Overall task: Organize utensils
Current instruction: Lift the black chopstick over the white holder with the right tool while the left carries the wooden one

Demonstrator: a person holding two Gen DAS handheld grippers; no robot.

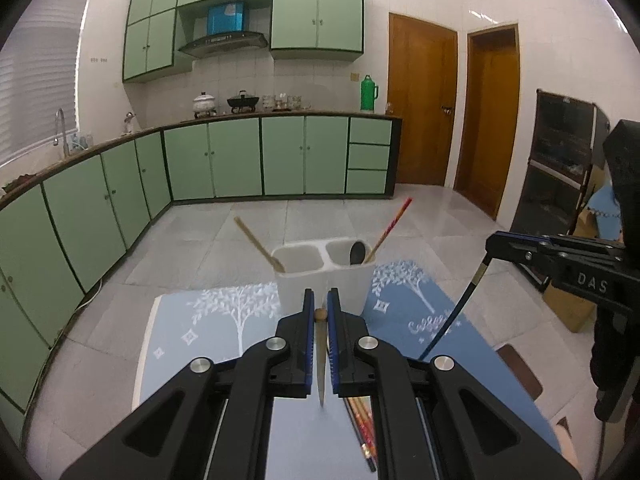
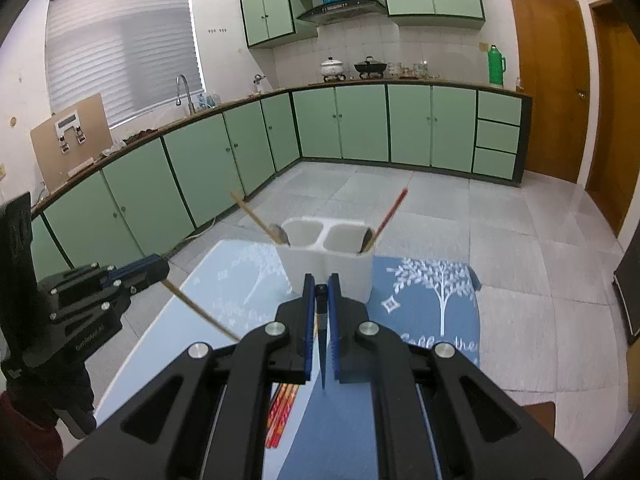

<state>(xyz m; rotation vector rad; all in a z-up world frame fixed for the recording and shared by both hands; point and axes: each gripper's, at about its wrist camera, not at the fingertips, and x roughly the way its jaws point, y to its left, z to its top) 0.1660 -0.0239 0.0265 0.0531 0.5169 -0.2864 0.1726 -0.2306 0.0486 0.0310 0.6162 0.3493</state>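
With each tool clenched on 1 chopstick, the left tool (image 1: 321, 304) on a tan wooden chopstick (image 1: 321, 364) and the right tool (image 2: 321, 288) on a dark blue chopstick (image 2: 322, 354), both just short of the white 2-compartment plastic holder (image 1: 320, 284), tip them upright over matching compartments before releasing.

I have the left tongs (image 1: 321, 306) pinched nearly together, pointing forward and slightly downward, with a thin wooden chopstick (image 1: 321, 364) clamped between the blue-edged fingers (image 1: 308, 340). My right tongs (image 2: 321, 294) sit level beside them, likewise closed, around a dark chopstick (image 2: 322, 354). From the left camera I see the right tongs out to the side; from the right camera, the left tongs low at the side.
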